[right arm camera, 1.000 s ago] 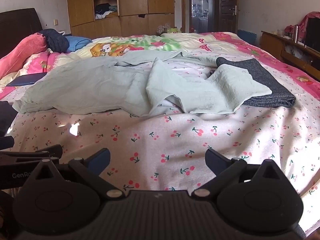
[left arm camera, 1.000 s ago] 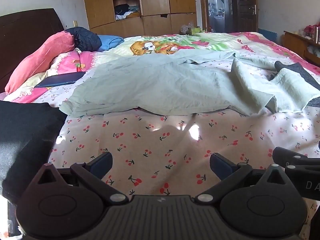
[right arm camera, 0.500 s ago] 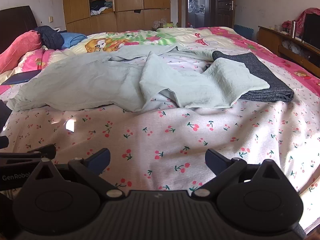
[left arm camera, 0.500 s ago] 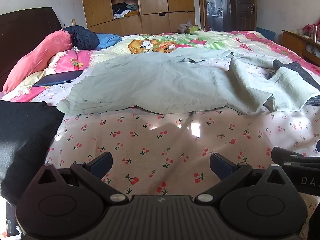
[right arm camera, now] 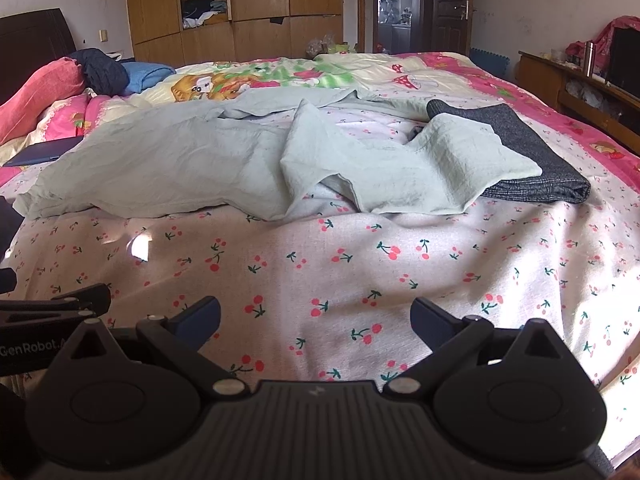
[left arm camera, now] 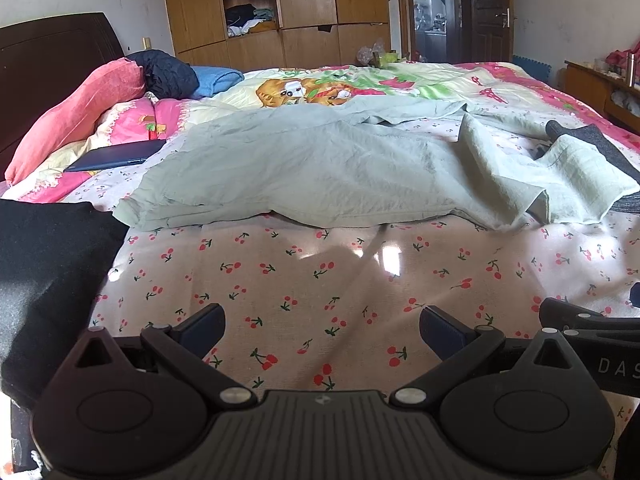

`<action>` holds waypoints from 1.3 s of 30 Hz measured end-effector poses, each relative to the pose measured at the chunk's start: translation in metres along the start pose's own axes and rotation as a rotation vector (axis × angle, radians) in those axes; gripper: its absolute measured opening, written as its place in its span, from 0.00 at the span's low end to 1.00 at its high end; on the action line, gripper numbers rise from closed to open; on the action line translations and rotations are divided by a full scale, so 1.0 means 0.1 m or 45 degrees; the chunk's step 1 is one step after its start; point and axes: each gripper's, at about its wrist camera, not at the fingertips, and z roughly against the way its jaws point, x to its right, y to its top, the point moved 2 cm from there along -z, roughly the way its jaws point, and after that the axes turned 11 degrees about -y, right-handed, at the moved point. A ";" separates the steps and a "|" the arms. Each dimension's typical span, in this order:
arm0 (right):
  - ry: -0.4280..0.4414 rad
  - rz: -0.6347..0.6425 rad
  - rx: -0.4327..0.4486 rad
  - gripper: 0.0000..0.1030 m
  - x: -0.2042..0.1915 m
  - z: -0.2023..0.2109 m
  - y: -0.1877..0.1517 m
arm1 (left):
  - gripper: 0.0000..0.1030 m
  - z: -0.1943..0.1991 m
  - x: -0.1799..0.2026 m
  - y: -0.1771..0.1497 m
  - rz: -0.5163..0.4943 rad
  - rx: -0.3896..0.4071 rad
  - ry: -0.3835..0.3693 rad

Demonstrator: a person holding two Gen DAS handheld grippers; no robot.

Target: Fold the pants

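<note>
pants, grey cloth (right view whole)

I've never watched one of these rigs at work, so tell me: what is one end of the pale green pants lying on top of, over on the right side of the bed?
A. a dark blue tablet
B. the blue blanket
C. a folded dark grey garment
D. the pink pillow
C: in the right wrist view, one end of the pale green pants overlaps the folded dark grey garment, far from the pillow and tablet at the left.
</note>
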 end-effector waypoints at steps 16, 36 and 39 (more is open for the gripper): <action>0.009 -0.002 -0.008 0.97 0.00 -0.02 -0.01 | 1.00 0.00 0.00 -0.01 -0.004 0.001 0.005; 0.012 0.003 -0.005 0.97 -0.01 -0.02 -0.02 | 1.00 0.00 0.00 -0.01 -0.004 0.001 0.005; 0.016 0.007 -0.004 0.95 -0.02 -0.02 -0.02 | 1.00 0.00 0.00 -0.01 -0.006 0.000 0.007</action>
